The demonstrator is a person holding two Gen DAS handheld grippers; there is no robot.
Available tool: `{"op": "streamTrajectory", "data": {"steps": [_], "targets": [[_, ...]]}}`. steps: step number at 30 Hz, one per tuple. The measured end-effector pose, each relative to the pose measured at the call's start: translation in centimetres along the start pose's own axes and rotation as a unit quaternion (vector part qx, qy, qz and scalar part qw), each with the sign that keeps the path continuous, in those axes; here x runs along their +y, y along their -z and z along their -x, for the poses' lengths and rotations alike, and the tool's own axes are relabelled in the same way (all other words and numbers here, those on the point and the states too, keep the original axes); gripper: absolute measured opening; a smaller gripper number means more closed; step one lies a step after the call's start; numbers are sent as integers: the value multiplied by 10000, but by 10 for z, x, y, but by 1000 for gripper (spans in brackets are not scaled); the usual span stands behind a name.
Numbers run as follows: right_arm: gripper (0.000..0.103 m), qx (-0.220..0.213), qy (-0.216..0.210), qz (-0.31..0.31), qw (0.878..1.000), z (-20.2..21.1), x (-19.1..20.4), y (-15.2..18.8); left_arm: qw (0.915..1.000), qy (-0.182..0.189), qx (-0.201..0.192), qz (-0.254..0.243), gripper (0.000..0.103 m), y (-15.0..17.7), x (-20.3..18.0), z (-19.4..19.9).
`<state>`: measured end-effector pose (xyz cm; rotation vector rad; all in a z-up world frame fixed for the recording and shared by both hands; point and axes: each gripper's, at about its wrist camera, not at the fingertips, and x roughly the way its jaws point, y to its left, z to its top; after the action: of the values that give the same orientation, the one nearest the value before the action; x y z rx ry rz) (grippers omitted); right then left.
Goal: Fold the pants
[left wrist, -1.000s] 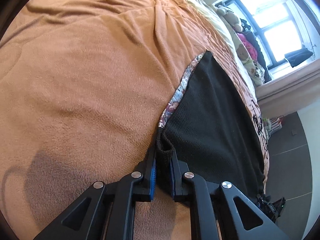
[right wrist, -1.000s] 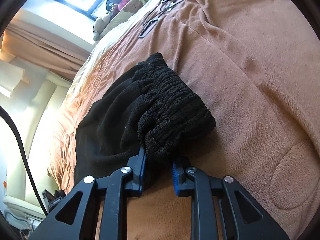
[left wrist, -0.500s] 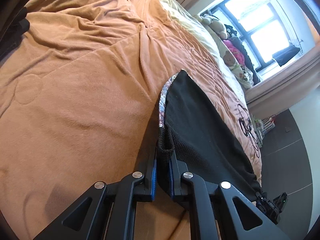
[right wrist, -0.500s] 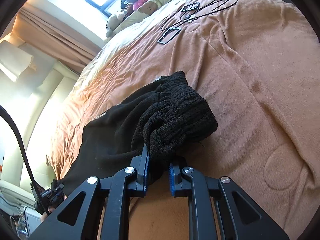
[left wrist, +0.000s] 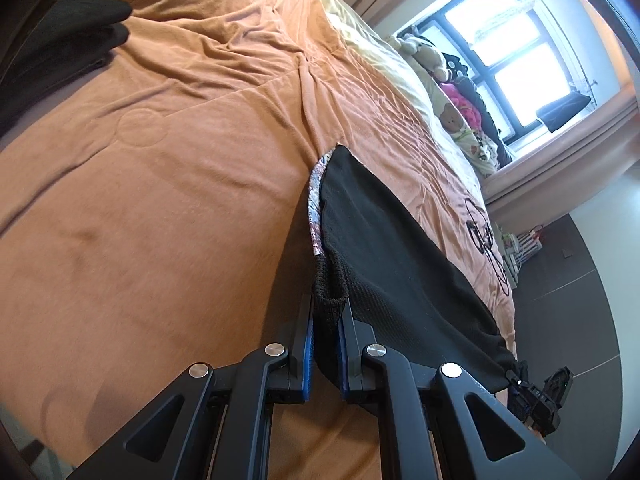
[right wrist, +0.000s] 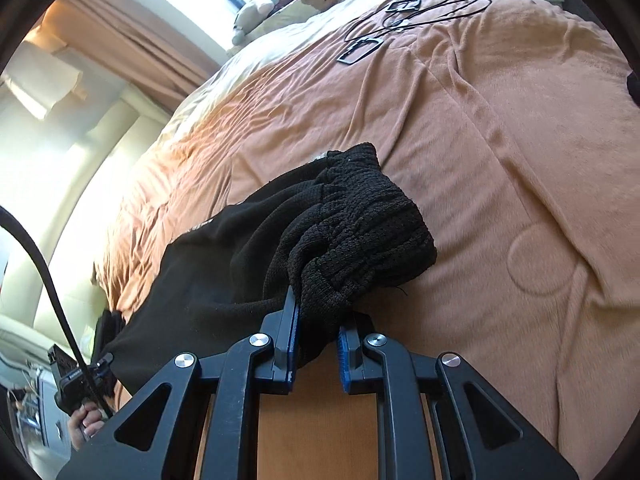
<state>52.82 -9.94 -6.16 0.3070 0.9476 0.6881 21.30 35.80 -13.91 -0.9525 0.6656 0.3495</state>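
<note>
Black knit pants [left wrist: 400, 280] hang stretched above an orange bedspread [left wrist: 160, 180], a patterned lining strip [left wrist: 315, 208] showing along one edge. My left gripper [left wrist: 325, 344] is shut on a ribbed corner of the pants. In the right wrist view the bunched elastic waistband [right wrist: 360, 232] of the pants [right wrist: 208, 280] is pinched by my right gripper [right wrist: 318, 344], shut on the fabric. The cloth runs from one gripper to the other, lifted off the bed. The other gripper [right wrist: 76, 380] and a hand holding it show at the lower left of the right view.
A dark garment [left wrist: 60, 48] lies at the bed's far left corner. Black cables and frames [right wrist: 400, 20] rest on the bedspread [right wrist: 500, 140]. Stuffed toys and pillows [left wrist: 452, 92] line the window side. Dark floor [left wrist: 580, 300] lies beyond the bed's edge.
Both grippers have risen with the pants, so more of the bed and room shows. The fabric between them hangs tauter and is lifted off the bedspread.
</note>
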Motion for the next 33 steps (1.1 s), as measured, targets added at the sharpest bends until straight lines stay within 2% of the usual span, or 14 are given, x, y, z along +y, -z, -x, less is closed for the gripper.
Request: {"op": "streamTrajectory", "data": {"steps": [11, 18, 20, 22, 23, 24, 25, 26, 33], "targets": [[13, 278, 36, 627, 9976, 28, 16, 25, 9999, 22, 12, 146, 11, 52, 30, 49], [14, 400, 244, 850, 9953, 27, 16, 42, 9994, -43, 239, 257, 11, 79, 49, 53], [19, 455, 458, 930, 9936, 22, 15, 47, 9989, -107, 392, 253, 12, 83, 52, 47], [31, 584, 657, 940, 9917, 18, 14, 53, 9981, -173, 478, 339, 13, 84, 59, 40], [36, 614, 711, 959, 9909, 19, 16, 56, 9979, -175, 494, 379, 18, 85, 61, 39], [46, 612, 744, 1001, 9903, 21, 16, 58, 9975, -197, 533, 422, 23, 85, 63, 37], [56, 573, 769, 1044, 9899, 26, 17, 60, 9972, -199, 556, 455, 35, 85, 65, 36], [58, 511, 794, 1074, 9897, 30, 19, 61, 9972, -183, 539, 478, 44, 85, 67, 36], [59, 201, 940, 1294, 9869, 62, 22, 46, 9969, 4, 434, 652, 48, 82, 80, 39]]}}
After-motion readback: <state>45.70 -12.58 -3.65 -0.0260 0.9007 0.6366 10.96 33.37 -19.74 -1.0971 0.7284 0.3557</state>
